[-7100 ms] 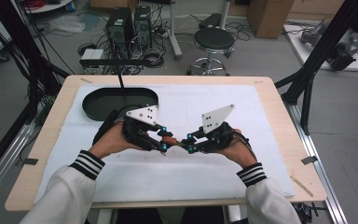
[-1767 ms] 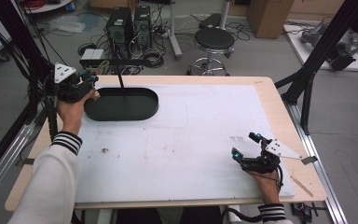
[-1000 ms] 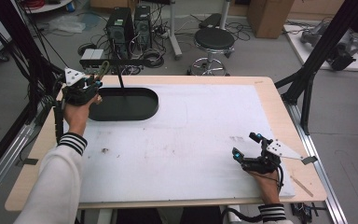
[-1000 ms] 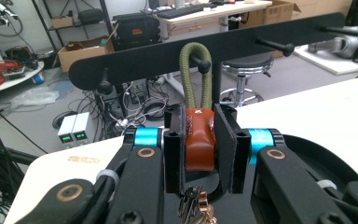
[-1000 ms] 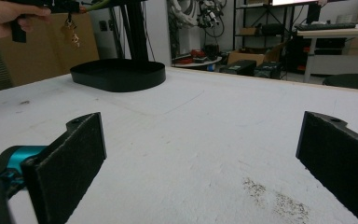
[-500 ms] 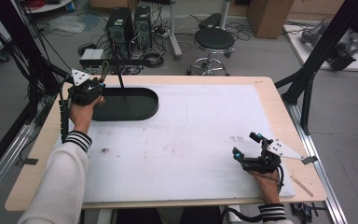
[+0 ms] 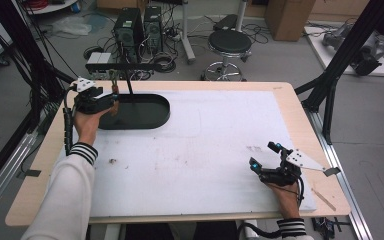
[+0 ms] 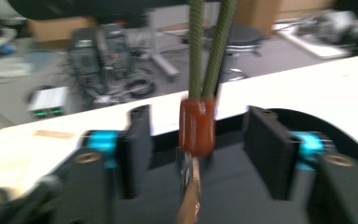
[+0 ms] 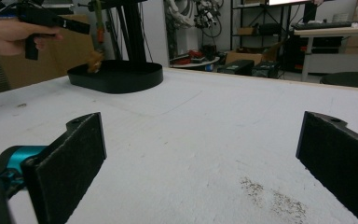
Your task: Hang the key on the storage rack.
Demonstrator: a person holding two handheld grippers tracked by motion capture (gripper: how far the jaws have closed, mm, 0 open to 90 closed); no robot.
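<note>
A doubled green cord [image 8: 207, 51] hangs down from a black stand's bar [image 7: 125, 65]. It ends in a red-brown sleeve [image 8: 196, 126] with a brown piece [image 8: 189, 198] below it, over the left end of a black oval tray [image 7: 150, 120]. My left gripper [image 7: 111, 102] has just been opening. Its pads [image 8: 137, 149] stand either side of the sleeve without touching it. My right gripper [image 7: 265, 155] rests open on the white mat at the front right, with nothing between its pads [image 9: 70, 163]. Far off in the right gripper view I see the left hand [image 9: 9, 32] and the tray [image 9: 121, 77].
The stand's pole [image 7: 128, 82] rises from the tray's back edge. A white mat [image 7: 210, 140] covers the wooden table. Faint crumbs [image 7: 112, 161] lie on it. Behind the table are computer towers [image 7: 137, 25], cables and a black stool [image 7: 229, 42]. Black frame struts [image 7: 330, 75] flank the right side.
The left hand has come right and slightly down to the tray's left end. The right hand has stayed put since it settled at the front right.
</note>
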